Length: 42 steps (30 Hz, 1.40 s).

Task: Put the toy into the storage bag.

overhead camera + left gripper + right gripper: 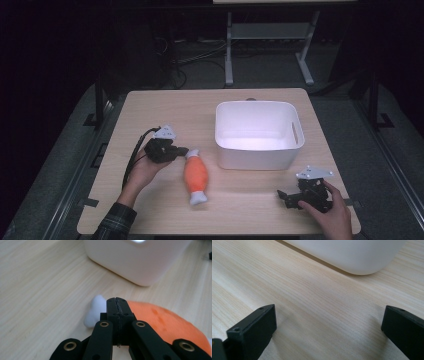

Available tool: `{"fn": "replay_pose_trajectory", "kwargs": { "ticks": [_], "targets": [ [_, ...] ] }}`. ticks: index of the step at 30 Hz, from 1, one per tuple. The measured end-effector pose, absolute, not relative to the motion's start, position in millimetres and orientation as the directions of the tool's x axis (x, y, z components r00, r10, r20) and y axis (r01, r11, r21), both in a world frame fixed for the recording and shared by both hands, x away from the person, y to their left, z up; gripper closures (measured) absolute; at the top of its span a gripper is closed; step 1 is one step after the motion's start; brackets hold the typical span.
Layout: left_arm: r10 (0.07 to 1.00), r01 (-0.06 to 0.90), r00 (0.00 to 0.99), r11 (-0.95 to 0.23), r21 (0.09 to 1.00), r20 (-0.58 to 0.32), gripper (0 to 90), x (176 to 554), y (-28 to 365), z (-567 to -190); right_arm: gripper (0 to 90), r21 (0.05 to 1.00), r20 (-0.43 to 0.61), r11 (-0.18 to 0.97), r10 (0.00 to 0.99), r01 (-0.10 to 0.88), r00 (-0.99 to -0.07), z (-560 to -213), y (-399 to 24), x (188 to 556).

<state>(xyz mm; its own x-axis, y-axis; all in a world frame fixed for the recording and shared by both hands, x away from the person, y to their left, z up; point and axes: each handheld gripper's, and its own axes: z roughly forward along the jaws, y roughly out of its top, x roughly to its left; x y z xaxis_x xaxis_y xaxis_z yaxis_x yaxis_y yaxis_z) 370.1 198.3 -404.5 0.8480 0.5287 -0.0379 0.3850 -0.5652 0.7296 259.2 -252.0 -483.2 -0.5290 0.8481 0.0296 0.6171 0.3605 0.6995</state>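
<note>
The orange plush toy with white knobbed ends, shaped like a drumstick, is lying flat on the pale wooden table, just left of the white plastic bin with handle slots and apart from it. In the high view its long axis is running from the far end, near the left gripper, towards the near edge of the table, leaning slightly to the right as it comes nearer; the white tip at the near end is pointing at the person's side.

The left gripper is sitting with its jaws pressed together, nothing between them, its tip resting right at the toy's far white end. The left gripper view is showing what the high view cannot: the seam of the two black jaws shut tight, the white knob peeking out to their left and the orange body spreading to their right, with the bin's rounded corner standing beyond. Whether the jaws are actually touching the plush is hard to tell, since they are covering that spot.

The right gripper is resting low near the front right corner, held in the person's right hand. The right gripper view is showing its jaws standing wide apart over bare wood, the bin's base ahead. The toy's near end is cut off in the left gripper view, and the room beyond the table is too dark to make out.
</note>
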Motion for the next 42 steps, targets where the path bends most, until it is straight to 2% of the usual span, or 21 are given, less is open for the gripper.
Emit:
{"fn": "replay_pose_trajectory", "kwargs": {
  "ticks": [12,19,42],
  "targets": [
    [0.517,0.389,0.854,-0.558,0.733,-0.059,89.7,401,166,-415,0.0,0.700,0.030,0.360,0.848,0.617,-0.529,-483,-252,259],
    [0.510,0.397,0.859,-0.595,0.698,-0.054,89.7,407,154,-431,0.0,0.700,0.030,0.360,0.848,0.617,-0.529,-483,-252,259],
    [0.552,0.453,0.832,-0.618,0.642,-0.056,89.7,403,176,-443,0.0,0.700,0.030,0.360,0.848,0.617,-0.529,-483,-252,259]
  ]
}}
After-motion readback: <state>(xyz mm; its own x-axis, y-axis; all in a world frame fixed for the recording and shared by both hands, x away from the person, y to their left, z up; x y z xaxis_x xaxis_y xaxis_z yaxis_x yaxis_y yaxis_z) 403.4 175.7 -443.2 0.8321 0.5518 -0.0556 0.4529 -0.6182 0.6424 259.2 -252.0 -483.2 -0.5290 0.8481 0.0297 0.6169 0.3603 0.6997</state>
